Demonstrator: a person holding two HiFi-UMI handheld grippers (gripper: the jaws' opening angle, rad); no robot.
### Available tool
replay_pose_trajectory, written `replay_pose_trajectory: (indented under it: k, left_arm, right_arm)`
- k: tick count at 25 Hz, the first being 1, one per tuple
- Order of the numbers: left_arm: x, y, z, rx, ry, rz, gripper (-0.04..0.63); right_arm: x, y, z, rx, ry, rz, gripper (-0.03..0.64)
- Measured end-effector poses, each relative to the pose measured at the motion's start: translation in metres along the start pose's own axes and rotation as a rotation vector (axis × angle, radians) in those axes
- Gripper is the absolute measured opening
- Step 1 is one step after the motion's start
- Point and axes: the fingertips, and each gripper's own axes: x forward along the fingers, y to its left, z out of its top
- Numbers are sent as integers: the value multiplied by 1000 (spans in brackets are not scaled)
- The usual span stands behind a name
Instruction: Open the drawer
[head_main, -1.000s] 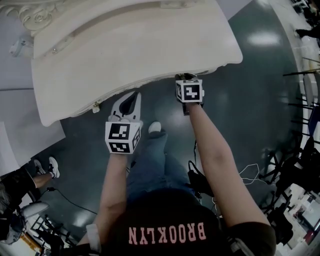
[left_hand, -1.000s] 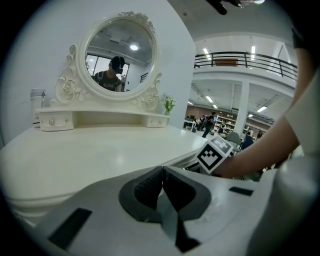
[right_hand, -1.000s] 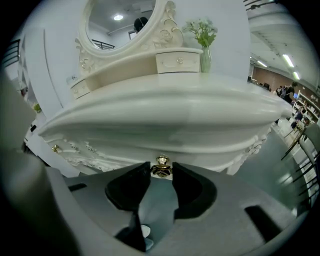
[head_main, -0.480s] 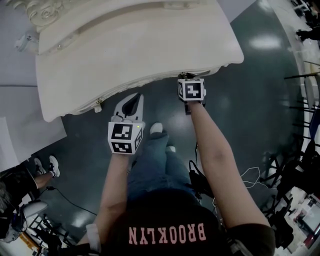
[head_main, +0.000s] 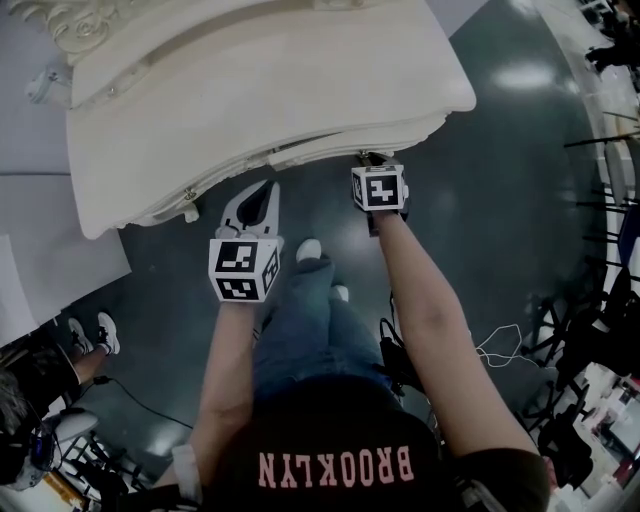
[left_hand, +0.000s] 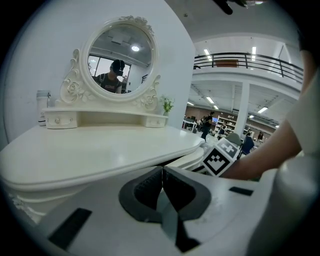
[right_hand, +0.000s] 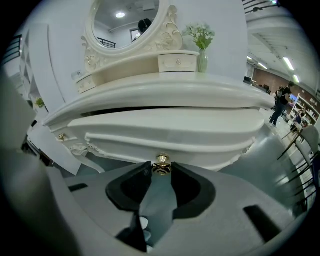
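my right gripper (right_hand: 161, 171) has the small gold knob (right_hand: 161, 160) right between its jaw tips. the jaws have just been closing, and now they stand a narrow way apart with the pads pinching the knob from both sides. the knob sits at the middle of the drawer (right_hand: 170, 136), a long curved white front that stands a little way out from under the tabletop (right_hand: 165, 94), with a dark gap showing along its top edge. in the head view the drawer juts out just ahead of the right gripper's marker cube (head_main: 378, 187).

my left gripper (left_hand: 161, 171) has its jaws pressed together with nothing in them. it hangs just off the table's front edge, to the left of the drawer, touching nothing.

a second gold knob (right_hand: 61, 136) shows far left on the table's carved front, well apart from either gripper. on top at the back stand an oval mirror (left_hand: 120, 55) in an ornate frame, a low shelf with little drawers (right_hand: 177, 61) and a vase of flowers (right_hand: 201, 56). below is dark shiny floor (head_main: 500, 200), and my operator's leg and shoe (head_main: 310, 252) lie between the two grippers. nothing blocks the drawer front.
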Motion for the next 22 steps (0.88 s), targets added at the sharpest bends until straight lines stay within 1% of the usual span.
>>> replay_pose_trajectory:
  k: [10,18,22]
  left_arm:
    - [-14,-26,-20,-13,22,-18,6]
    - [-29,-37,-33,-24,27,-16,6]
    - [-36,-47,-39,-14,31,-28,6]
  right_arm:
    - [-18,0,-30,-1,17,12,111]
    - [-29,1,-48,-3,24,15,112]
    - [-36,0,-59,-1,26,9,112]
